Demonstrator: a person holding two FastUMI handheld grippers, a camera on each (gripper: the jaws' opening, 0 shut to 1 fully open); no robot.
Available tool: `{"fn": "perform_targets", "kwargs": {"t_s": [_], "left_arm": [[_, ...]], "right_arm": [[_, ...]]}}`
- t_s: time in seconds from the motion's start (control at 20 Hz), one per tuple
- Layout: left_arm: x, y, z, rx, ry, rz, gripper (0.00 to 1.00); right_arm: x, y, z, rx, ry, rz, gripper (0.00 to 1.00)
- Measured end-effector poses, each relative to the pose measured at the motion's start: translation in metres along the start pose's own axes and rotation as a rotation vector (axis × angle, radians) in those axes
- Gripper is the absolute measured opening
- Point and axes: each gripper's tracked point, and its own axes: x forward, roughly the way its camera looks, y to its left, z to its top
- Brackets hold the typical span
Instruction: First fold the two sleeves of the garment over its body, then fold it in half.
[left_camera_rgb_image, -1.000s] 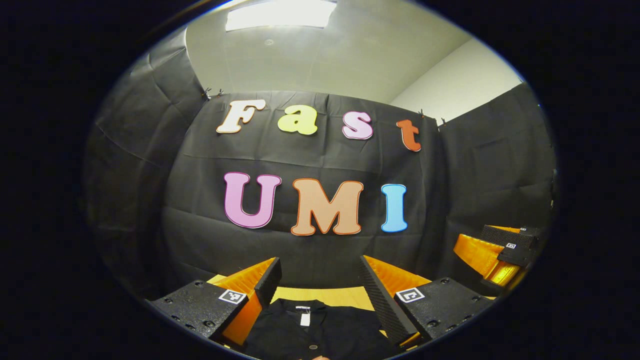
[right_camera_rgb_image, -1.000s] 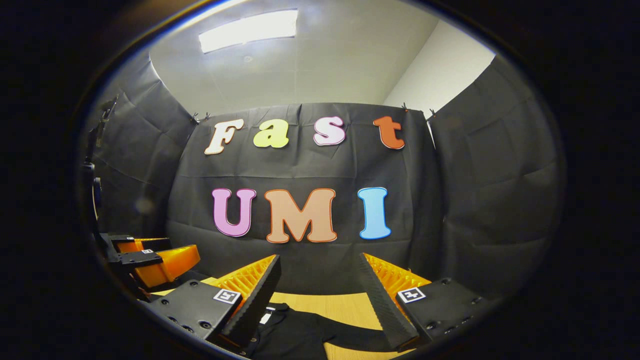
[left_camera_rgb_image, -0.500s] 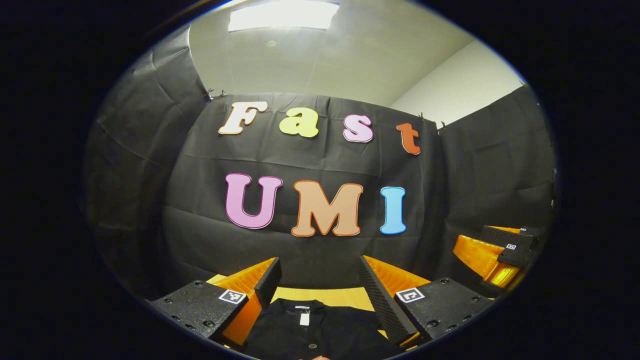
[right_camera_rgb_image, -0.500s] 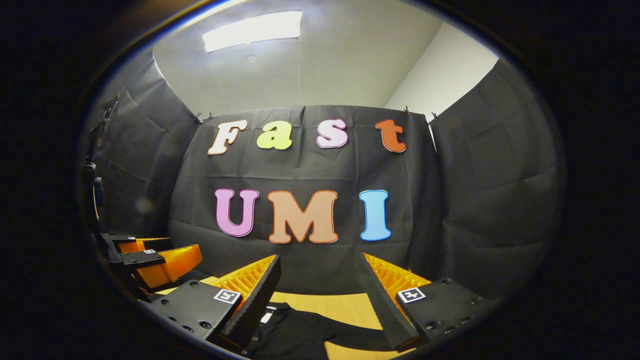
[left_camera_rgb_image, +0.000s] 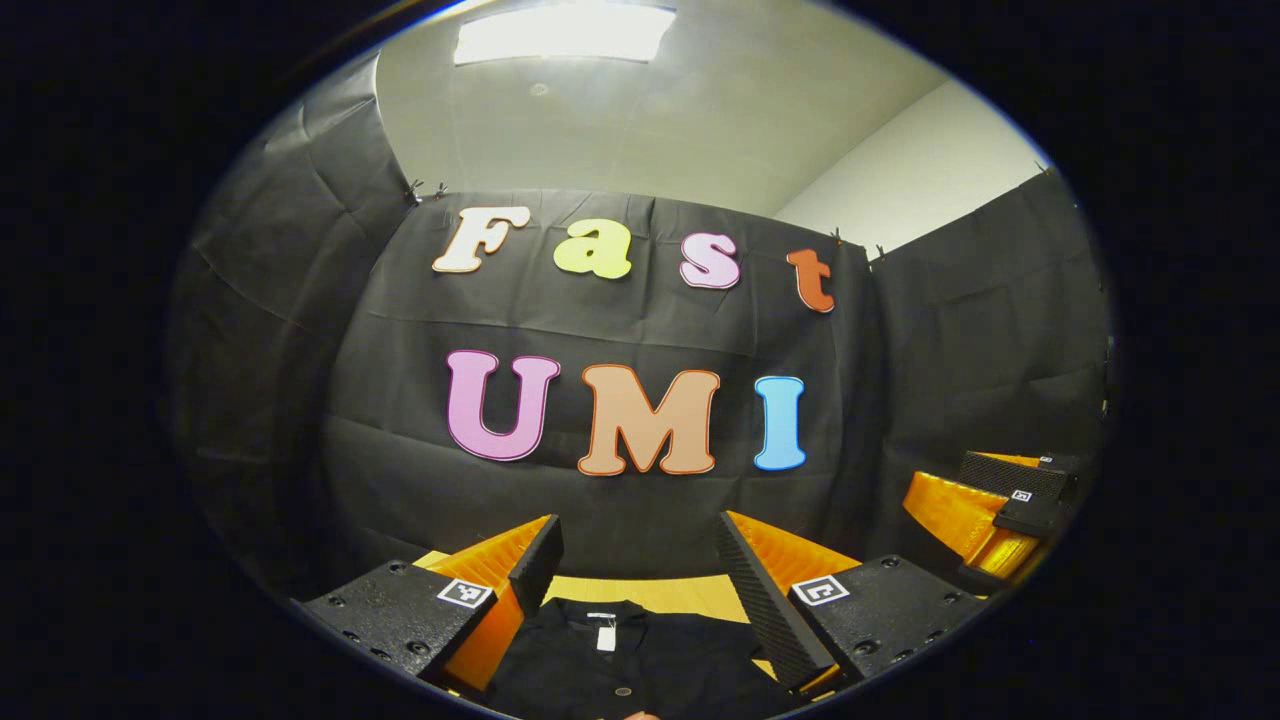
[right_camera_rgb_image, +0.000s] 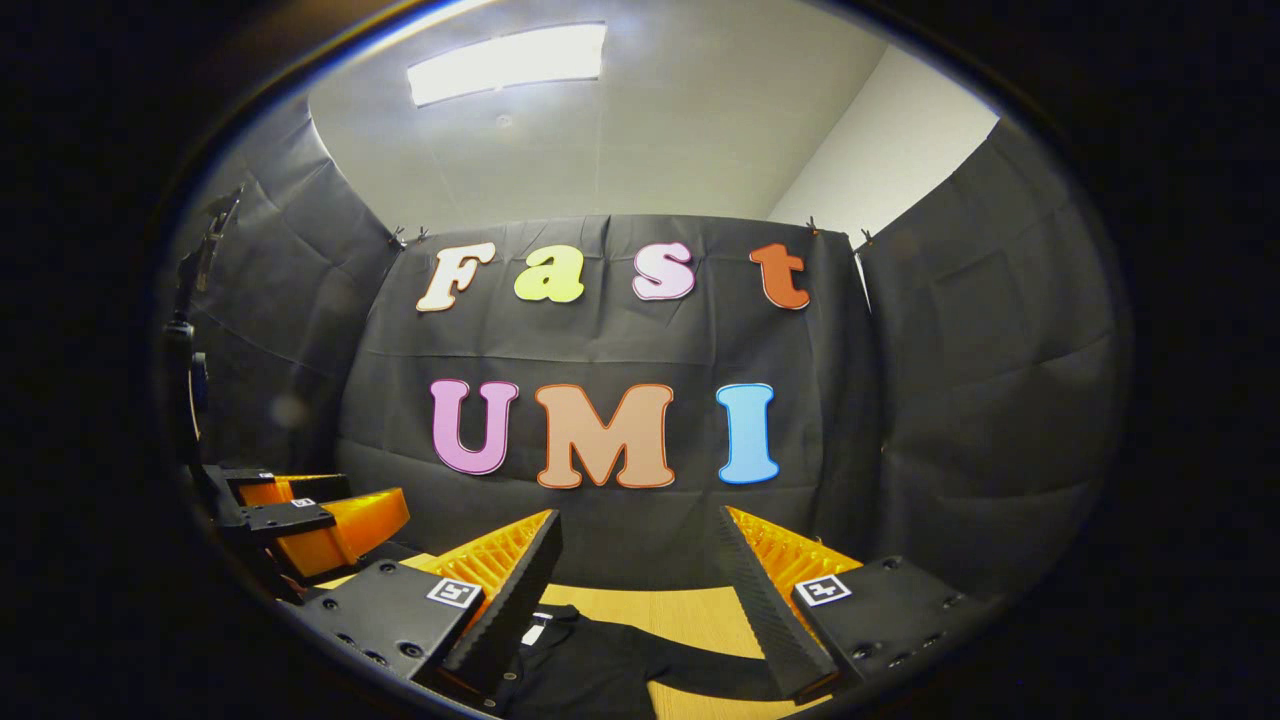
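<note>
— Left gripper first: how are its fingers sitting?

— They are standing wide apart, gripping nothing, and they are hovering above the table. Between them the black garment is lying flat on the wooden top, its collar and a small white neck label facing the camera, with a button lower down on the placket.

— And the right gripper?

— It is showing the same spread: fingers wide, nothing between them, raised over the table. In the right gripper view the garment is sitting toward the lower left, and one sleeve is stretching out to the right across the bare wood, reaching under the right-hand finger.

— Are the sleeves folded yet?

— That one is lying out to the side, not over the body. I cannot tell about the other sleeve.

— Are the two grippers seeing each other?

— Yes. In the left gripper view the right gripper is appearing at the far right edge, and in the right gripper view the left gripper is appearing at the far left edge. Neither is touching the cloth.

— Anything else?

— A ceiling light is glowing overhead.
</note>
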Motion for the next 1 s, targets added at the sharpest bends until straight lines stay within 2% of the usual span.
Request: {"fn": "perform_targets", "kwargs": {"t_s": [0.25, 0.5, 0.7, 1.0], "left_arm": [[0.002, 0.001, -0.003, 0.003, 0.003, 0.015, 0.94], [0.008, -0.005, 0.004, 0.009, -0.025, 0.065, 0.94], [0.011, -0.009, 0.006, 0.045, -0.032, 0.101, 0.94], [0.012, -0.023, -0.009, 0.057, 0.017, 0.134, 0.94]], "right_arm": [[0.005, -0.005, -0.008, -0.021, 0.020, 0.035, 0.97], [0.029, -0.056, -0.023, -0.048, 0.053, -0.003, 0.98], [0.048, -0.107, -0.058, -0.090, 0.133, -0.053, 0.98], [0.062, -0.182, -0.116, -0.126, 0.266, -0.137, 0.98]]}}
